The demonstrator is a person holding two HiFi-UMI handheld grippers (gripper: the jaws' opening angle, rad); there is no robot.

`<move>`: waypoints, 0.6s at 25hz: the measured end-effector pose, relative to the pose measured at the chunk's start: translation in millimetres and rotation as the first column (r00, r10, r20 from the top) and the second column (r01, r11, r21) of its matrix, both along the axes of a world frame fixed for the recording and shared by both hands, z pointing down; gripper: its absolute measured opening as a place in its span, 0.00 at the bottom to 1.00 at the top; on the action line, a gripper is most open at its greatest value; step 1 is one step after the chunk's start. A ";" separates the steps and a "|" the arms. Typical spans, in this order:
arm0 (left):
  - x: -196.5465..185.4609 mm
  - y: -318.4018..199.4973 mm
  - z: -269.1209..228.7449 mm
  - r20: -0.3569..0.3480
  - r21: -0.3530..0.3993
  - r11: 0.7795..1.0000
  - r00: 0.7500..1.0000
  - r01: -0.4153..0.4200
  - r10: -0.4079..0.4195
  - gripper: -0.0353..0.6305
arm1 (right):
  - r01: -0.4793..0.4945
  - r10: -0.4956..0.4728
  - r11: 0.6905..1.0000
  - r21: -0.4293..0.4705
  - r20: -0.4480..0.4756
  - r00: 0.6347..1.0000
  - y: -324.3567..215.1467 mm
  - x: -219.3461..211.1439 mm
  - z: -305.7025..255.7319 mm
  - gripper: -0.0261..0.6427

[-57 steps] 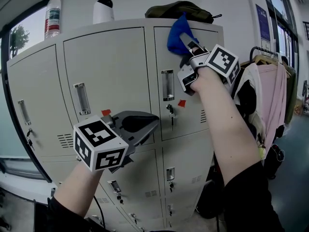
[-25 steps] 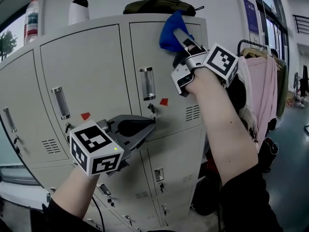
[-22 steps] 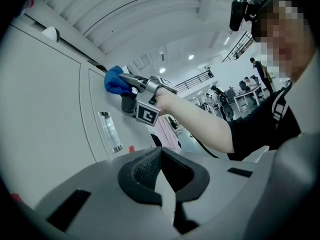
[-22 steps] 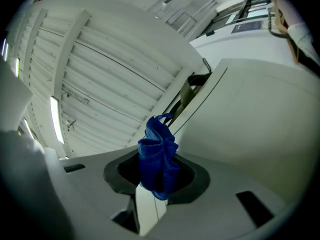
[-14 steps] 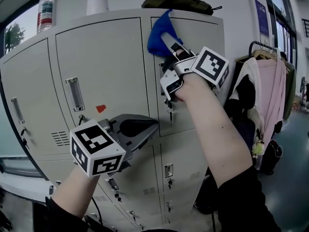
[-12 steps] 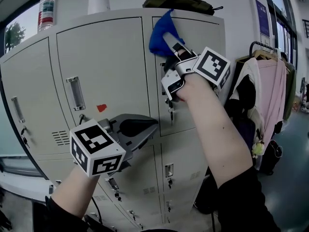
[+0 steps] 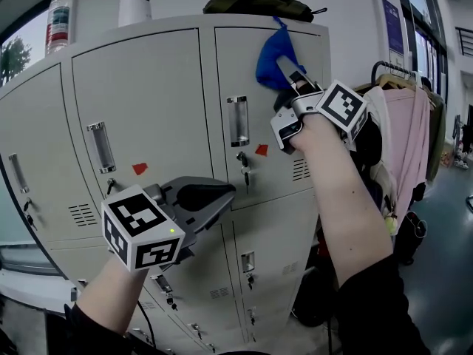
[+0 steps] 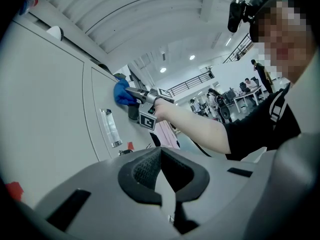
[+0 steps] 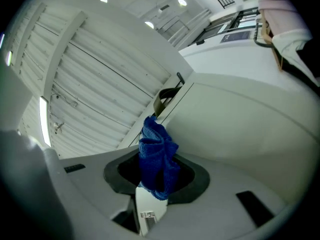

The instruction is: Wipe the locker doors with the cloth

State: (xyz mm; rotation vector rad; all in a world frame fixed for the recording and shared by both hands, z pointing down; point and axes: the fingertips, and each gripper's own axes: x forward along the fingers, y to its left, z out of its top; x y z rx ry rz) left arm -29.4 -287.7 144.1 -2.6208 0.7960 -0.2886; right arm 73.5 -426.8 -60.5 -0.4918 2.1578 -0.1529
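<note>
My right gripper (image 7: 290,71) is shut on a blue cloth (image 7: 274,56) and presses it against the upper right part of the right-hand top locker door (image 7: 259,161). In the right gripper view the cloth (image 9: 157,159) bunches between the jaws against the pale door (image 9: 240,129). My left gripper (image 7: 222,194) hangs lower, in front of the seam between the upper and lower doors, its jaws closed with nothing in them. The left gripper view shows the cloth (image 8: 121,93) from the side, and its own jaws (image 8: 161,176) shut and empty.
A metal handle (image 7: 237,120), a key lock (image 7: 242,161) and a red tag (image 7: 261,150) sit left of the cloth. A plastic bottle (image 7: 59,17), a white-and-black device (image 7: 134,4) and a dark bag (image 7: 255,2) lie on the locker top. Clothes hang on a rack (image 7: 403,124) at the right.
The right gripper with the cloth has swept from the door's upper left edge to its upper right part. The left gripper has stayed almost still.
</note>
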 end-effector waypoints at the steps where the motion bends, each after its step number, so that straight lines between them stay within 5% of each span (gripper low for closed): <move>1: 3.0 -0.5 0.3 -0.001 0.001 1.000 1.000 -0.004 0.004 0.06 | -0.016 0.016 1.000 -0.004 0.009 1.000 -4.3 11.5 0.9 0.19; 15: 10.6 -13.9 13.3 -0.018 -0.036 0.999 1.000 0.012 -0.013 0.06 | -0.165 0.175 0.983 -0.087 0.124 0.977 -47.7 131.2 25.1 0.19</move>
